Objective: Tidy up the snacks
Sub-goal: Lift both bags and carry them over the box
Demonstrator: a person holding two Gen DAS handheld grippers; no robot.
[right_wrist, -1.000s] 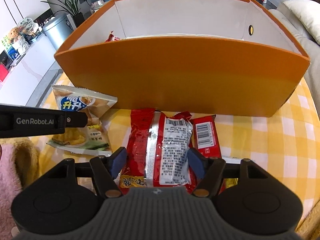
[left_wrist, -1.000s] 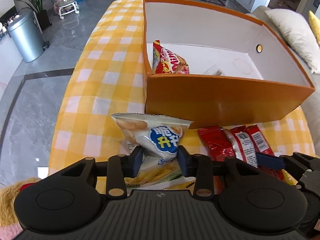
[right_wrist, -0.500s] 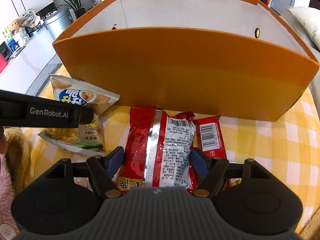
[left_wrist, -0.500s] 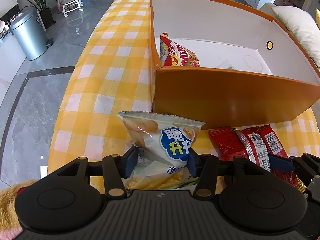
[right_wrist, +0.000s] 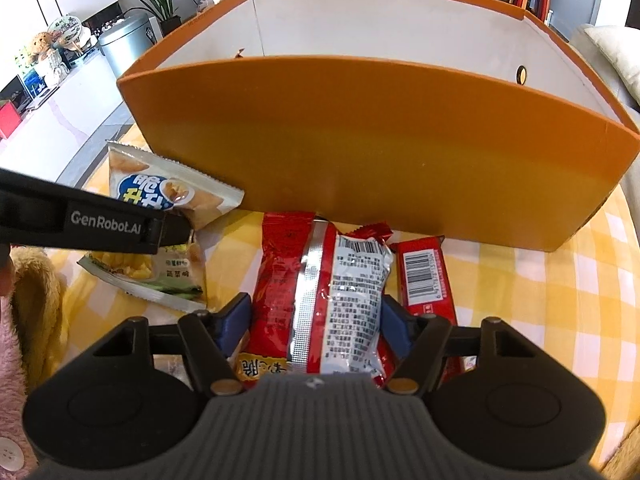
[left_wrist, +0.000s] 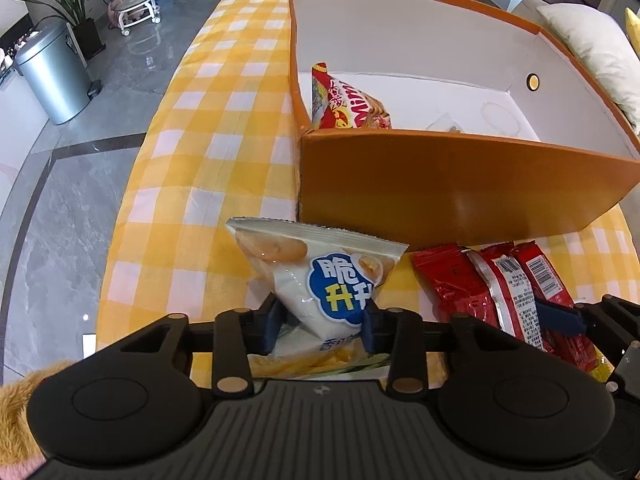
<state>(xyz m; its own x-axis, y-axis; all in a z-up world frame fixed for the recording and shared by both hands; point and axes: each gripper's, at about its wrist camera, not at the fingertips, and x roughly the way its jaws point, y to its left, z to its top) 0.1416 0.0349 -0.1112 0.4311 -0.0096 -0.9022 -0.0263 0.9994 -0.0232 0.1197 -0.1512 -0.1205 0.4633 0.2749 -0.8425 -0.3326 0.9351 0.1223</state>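
My left gripper (left_wrist: pixel 320 316) is shut on a white chip bag with a blue logo (left_wrist: pixel 320 268) and holds it lifted above a second chip bag (left_wrist: pixel 320 362) on the yellow checked cloth (left_wrist: pixel 192 168). The white bag also shows in the right wrist view (right_wrist: pixel 168 192). My right gripper (right_wrist: pixel 316 320) is shut on a red and silver snack pack (right_wrist: pixel 340 288), with other red packs (right_wrist: pixel 426 280) beside it. An orange box (left_wrist: pixel 460 184) stands just ahead and holds a red Mimi bag (left_wrist: pixel 348 104).
A silver bin (left_wrist: pixel 52 72) and a plant (left_wrist: pixel 72 12) stand on the grey floor at left. A cream cushion (left_wrist: pixel 592 48) lies beyond the box at right. A fluffy yellow sleeve (right_wrist: pixel 32 300) shows at the lower left.
My left gripper has lifted the white chip bag and carried it toward the box's left corner. My right gripper has edged closer to the box, holding the red and silver pack.
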